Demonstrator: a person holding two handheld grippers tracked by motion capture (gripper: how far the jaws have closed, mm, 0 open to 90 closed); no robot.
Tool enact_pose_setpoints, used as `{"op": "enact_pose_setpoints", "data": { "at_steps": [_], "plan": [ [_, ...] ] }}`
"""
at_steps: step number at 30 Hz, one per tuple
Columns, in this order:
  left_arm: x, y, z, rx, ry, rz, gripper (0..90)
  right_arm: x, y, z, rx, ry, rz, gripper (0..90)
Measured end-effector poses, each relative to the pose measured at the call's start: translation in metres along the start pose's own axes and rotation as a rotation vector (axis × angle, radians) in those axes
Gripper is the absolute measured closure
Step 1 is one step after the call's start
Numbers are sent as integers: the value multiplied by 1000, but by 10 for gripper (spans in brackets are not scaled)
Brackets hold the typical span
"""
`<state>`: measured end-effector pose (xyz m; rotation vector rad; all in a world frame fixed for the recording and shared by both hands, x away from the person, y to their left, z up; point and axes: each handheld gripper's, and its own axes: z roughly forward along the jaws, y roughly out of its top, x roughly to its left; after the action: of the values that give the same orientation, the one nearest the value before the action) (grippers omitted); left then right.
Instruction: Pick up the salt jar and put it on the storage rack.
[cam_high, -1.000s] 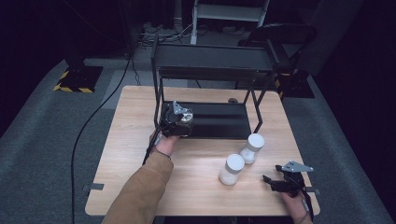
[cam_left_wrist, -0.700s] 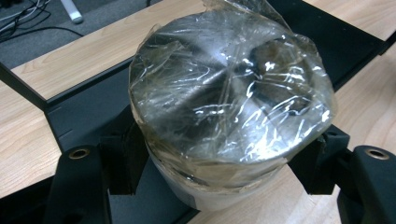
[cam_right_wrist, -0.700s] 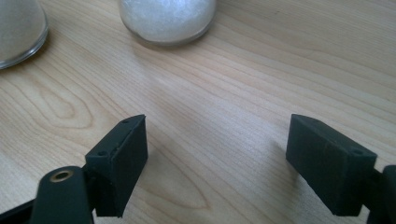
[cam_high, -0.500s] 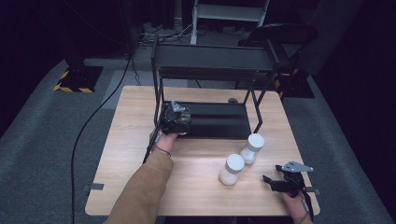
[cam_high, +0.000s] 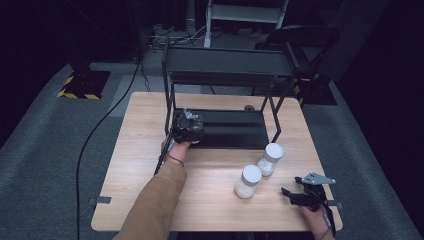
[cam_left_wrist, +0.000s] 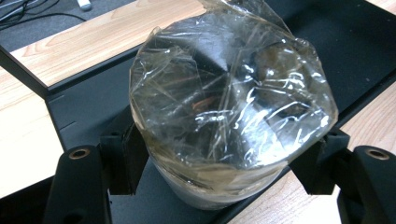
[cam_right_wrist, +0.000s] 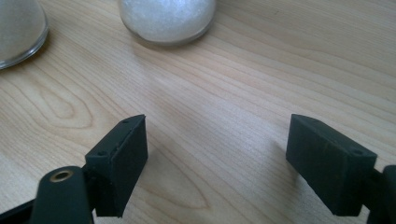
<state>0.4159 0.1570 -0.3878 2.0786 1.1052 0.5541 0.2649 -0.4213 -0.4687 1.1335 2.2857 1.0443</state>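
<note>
Two jars (cam_high: 248, 180) by open right fingers (cam_right_wrist: 219, 163) | left fingers (cam_left_wrist: 219, 158) grip film-covered jar (cam_left_wrist: 231, 102) over shelf (cam_left_wrist: 79, 107)

Clear jar (cam_left_wrist: 229, 116), mouth sealed with crinkled transparent film, stands upright at the near left corner of the black lower shelf (cam_high: 235, 129) of the rack on the desk, contents dark and indistinct.

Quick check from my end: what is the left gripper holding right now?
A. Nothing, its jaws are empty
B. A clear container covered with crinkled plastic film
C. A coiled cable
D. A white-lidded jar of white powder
B. In the left gripper view, the left gripper's black jaws press on both sides of a clear film-covered container, held over the black shelf at the rack's base.
</note>
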Motion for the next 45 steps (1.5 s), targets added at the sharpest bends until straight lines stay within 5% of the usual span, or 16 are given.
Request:
{"op": "enact_pose_setpoints", "data": {
  "at_steps": [19, 23, 32, 45],
  "plan": [
    [1, -4, 10, -8, -13, -16, 293, 0, 0, 0, 0, 0, 0, 204],
    [-3, -8, 7, -50, 4, -31, 158, 0, 0, 0, 0, -1, 0, 204],
    [-13, -13, -16, -130, 26, -40, 60, 0, 0, 0, 0, -1, 0, 200],
    [-30, -19, -65, -150, 29, -27, 58, 0, 0, 0, 2, 3, -3, 193]
  ]
}}
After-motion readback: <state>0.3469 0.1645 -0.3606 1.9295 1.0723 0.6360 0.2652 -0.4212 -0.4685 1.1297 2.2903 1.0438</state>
